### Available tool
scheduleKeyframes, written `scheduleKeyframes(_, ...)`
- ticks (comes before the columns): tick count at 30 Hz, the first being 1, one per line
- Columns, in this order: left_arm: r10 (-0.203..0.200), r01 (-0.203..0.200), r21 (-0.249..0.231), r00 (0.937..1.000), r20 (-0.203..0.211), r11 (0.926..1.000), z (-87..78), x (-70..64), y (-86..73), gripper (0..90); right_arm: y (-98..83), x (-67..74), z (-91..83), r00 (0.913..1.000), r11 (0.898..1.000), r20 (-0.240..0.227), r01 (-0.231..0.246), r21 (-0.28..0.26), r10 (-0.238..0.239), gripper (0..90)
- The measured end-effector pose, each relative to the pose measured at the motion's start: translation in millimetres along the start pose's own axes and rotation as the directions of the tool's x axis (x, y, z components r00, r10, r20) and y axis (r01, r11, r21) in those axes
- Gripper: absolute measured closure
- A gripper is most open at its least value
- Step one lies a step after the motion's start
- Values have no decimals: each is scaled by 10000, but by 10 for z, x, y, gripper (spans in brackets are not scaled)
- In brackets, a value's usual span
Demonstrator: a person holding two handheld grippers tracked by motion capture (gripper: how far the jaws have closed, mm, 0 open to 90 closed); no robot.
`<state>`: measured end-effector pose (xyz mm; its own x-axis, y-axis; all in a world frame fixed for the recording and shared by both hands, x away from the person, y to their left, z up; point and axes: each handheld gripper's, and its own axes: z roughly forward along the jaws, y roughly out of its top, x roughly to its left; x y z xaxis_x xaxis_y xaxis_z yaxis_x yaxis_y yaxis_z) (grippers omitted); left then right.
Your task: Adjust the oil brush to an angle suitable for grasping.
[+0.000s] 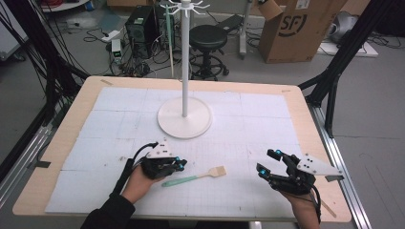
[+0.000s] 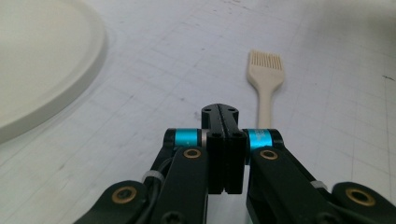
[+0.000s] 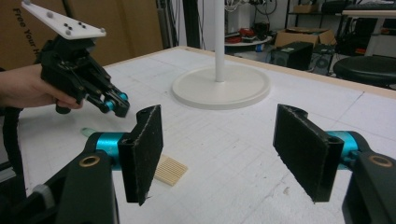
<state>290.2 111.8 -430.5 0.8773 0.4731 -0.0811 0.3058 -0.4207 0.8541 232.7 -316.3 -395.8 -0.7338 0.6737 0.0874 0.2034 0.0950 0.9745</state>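
At the left of the high view, the left hand-held gripper (image 1: 180,164) is seen low over the tabletop (image 1: 86,109), its jaws pressed fully together with nothing between them (the closed pads are plain in the left gripper view). Just beside its tip, a basting brush (image 1: 196,178) is laid flat on the white gridded mat (image 1: 267,119), its green handle pointing towards that gripper and its cream bristle head towards the right; no gripper is touching it. Behind, near the middle of the mat, a white stand (image 1: 185,119) is set upright on its round base. At the right, the right hand-held gripper (image 1: 268,162) is held well apart from the brush, its jaws spread wide and empty (the brush head is glimpsed beyond its left pad in the right gripper view).
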Motion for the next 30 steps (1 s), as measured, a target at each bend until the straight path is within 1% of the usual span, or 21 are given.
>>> scheduleKeyframes(3, -113, 109, -234, 9998, -162, 9997, -145, -22, -114, 897, 2, 1, 17, 10000, 10000, 10, 23, -8, -23, 325)
scheduleKeyframes(4, -85, 80, -262, 9998, -171, 9996, -184, -37, -151, 897, 4, 8, 20, 10000, 10000, 3, -43, 31, 43, 325)
scheduleKeyframes(7, -21, 19, -164, 10000, -96, 9999, -276, -99, -244, 897, 11, 9, 52, 10000, 10000, -29, 52, 42, -52, 325)
scheduleKeyframes(10, 103, -101, -108, 9998, 161, 9999, -322, -168, -309, 897, 18, 25, 90, 9999, 9999, -118, 41, 119, -40, 325)
scheduleKeyframes(12, 297, -298, -4, 9988, 383, 9996, -332, -226, -348, 897, 24, 34, 118, 9999, 9999, -143, 46, 135, -44, 325)
scheduleKeyframes(13, 285, -284, -28, 9986, 450, 9996, -330, -248, -359, 897, 29, 40, 133, 9998, 9999, -166, 80, 131, -78, 325)
scheduleKeyframes(15, 236, -221, -181, 9958, 889, 9996, -331, -292, -369, 897, 34, 49, 153, 9997, 9999, -209, 98, 139, -95, 325)
scheduleKeyframes(17, 397, -381, -170, 9931, 1102, 9991, -320, -341, -365, 897, 37, 55, 174, 9997, 9998, -226, 124, 146, -121, 325)
scheduleKeyframes(20, 633, -679, 502, 9940, 888, 9964, -273, -365, -379, 897, 42, 68, 190, 9996, 9998, -278, 96, 191, -91, 325)
scheduleKeyframes(21, 664, -717, 759, 9953, 707, 9945, -252, -366, -391, 897, 44, 68, 192, 9995, 9998, -296, 105, 178, -99, 325)
scheduleKeyframes(22, 659, -712, 879, 9959, 617, 9936, -244, -362, -395, 897, 45, 68, 194, 9995, 9998, -293, 127, 175, -122, 325)
scheduleKeyframes(23, 585, -626, 1086, 9975, 406, 9921, -235, -351, -396, 897, 46, 69, 192, 9995, 9998, -302, 106, 181, -101, 325)
scheduleKeyframes(26, 411, -416, 1109, 9991, 71, 9930, -230, -320, -390, 897, 43, 59, 182, 9995, 9998, -281, 125, 139, -121, 325)
scheduleKeyframes(30, 223, -165, 1147, 9985, -496, 9933, -228, -253, -379, 897, 41, 58, 164, 9996, 9999, -267, 77, 137, -73, 325)
